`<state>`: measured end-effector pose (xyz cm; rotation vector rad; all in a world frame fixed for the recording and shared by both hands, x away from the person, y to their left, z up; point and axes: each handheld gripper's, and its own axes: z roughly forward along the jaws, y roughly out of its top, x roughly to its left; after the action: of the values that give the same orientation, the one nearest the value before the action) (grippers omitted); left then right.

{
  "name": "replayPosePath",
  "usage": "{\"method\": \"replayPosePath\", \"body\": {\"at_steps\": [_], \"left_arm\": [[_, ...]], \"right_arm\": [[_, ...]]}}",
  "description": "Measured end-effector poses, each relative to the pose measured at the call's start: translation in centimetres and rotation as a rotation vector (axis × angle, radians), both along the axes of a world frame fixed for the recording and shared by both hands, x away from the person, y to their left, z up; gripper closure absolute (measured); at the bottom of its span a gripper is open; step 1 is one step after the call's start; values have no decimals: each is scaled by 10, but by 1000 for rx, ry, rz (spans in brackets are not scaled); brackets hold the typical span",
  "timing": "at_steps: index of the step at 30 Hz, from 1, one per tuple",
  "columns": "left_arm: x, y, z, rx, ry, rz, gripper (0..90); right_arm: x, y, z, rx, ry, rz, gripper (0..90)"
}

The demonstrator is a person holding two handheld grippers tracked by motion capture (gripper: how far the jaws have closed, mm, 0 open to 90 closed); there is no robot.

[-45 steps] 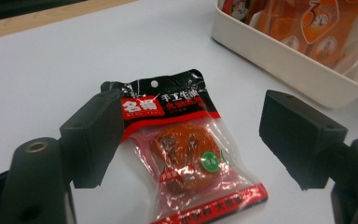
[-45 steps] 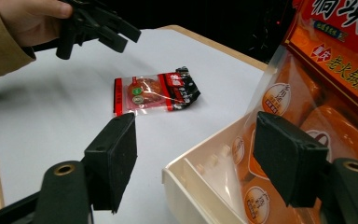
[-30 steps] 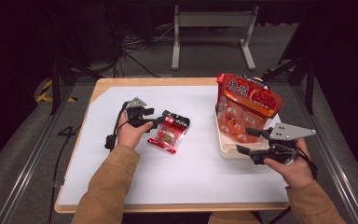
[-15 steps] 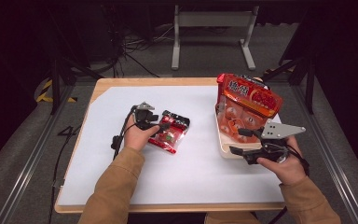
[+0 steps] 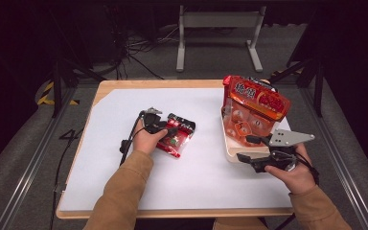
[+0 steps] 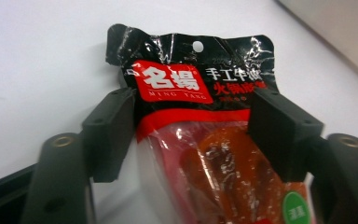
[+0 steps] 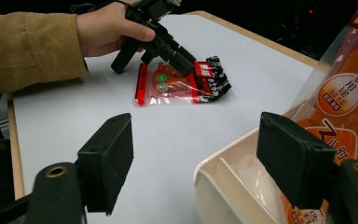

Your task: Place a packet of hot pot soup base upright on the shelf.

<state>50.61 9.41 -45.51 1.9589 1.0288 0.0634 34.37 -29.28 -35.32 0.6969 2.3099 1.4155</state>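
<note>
Left gripper view: left gripper [image 6: 193, 135] has descended over the red-and-black sauce packet [image 6: 205, 154], jaws just closing, straddling it on both sides, not yet clamped. Grasp appears imminent. Right gripper [image 7: 205, 158] is open beside the bin [image 7: 223, 186].

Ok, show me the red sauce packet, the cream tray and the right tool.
red sauce packet [image 6: 172, 84], left gripper view, on its red label.
cream tray [image 7: 214, 172], right gripper view, on its near rim.
right tool [image 5: 250, 148], high view, between its tips.
</note>
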Motion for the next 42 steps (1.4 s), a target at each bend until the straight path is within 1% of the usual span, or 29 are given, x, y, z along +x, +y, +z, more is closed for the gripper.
{"method": "replayPosePath", "body": {"at_steps": [3, 6, 7, 8, 9, 10, 11, 13, 16, 17, 18, 21, 22, 23, 27, 30, 32, 33, 34, 35, 38, 39, 42], "left_arm": [[0, -1, 0, 1, 1, -2, 426], [-3, -7, 1, 54, -30, 3, 454], [-4, -8, 1, 65, -32, 6, 504], [-4, -8, 1, 65, -32, 6, 542], [-4, -7, 1, 67, -34, 11, 542], [-4, -6, 1, 78, -40, 12, 617], [-4, -6, 1, 96, -55, 8, 697], [-6, -8, 2, 112, -56, -1, 776], [-6, -8, 2, 114, -58, -2, 835], [-7, -7, 3, 110, -52, -4, 835], [-7, -7, 3, 106, -49, -6, 872], [-8, -7, 4, 104, -49, -9, 887], [-9, -7, 5, 102, -42, -9, 893], [-9, -7, 6, 97, -36, -9, 893], [-14, -5, 13, 85, -39, -18, 897], [-18, -4, 21, 73, -67, -21, 898], [-23, -3, 29, 68, -102, -26, 898], [-25, -2, 31, 64, -107, -24, 898], [-28, -1, 35, 63, -123, -27, 899], [-29, 0, 37, 58, -131, -26, 899], [-36, 2, 44, 26, -151, -25, 899], [-40, 3, 47, 8, -165, -31, 899], [-49, 4, 55, -23, -192, -35, 899]], "right_arm": [[-1, 0, -1, -1, 3, -3, 274], [-2, -1, -1, -1, 0, -3, 274], [-3, 0, 0, 1, 1, -2, 272], [-3, 0, 0, 1, 1, -2, 272], [-3, 0, 0, 1, 1, -2, 272], [-3, 0, -1, 0, 0, -1, 272], [-3, 0, -1, -1, 1, 0, 272], [-2, 0, -1, 0, 5, 0, 272], [-1, 0, -3, -3, 8, -1, 272], [-1, 0, -3, -4, 9, -2, 272], [-1, 0, -3, -6, 11, -2, 283], [-1, 0, -4, -15, 10, -1, 308], [-1, 0, -3, -20, 15, 0, 343], [-1, 0, -3, -20, 15, 0, 343], [-1, 0, -2, -12, 17, -2, 367], [-1, 0, -2, -10, 18, -5, 374], [-1, 1, -2, -11, 20, -5, 379], [-1, 2, -2, -11, 20, -6, 386], [-1, 2, -1, -10, 22, -7, 389], [-1, 3, -1, -11, 23, -9, 391], [0, 5, 0, -9, 24, -9, 412], [0, 6, 0, -5, 28, -9, 418], [2, 10, 1, 0, 34, -12, 437]]}}
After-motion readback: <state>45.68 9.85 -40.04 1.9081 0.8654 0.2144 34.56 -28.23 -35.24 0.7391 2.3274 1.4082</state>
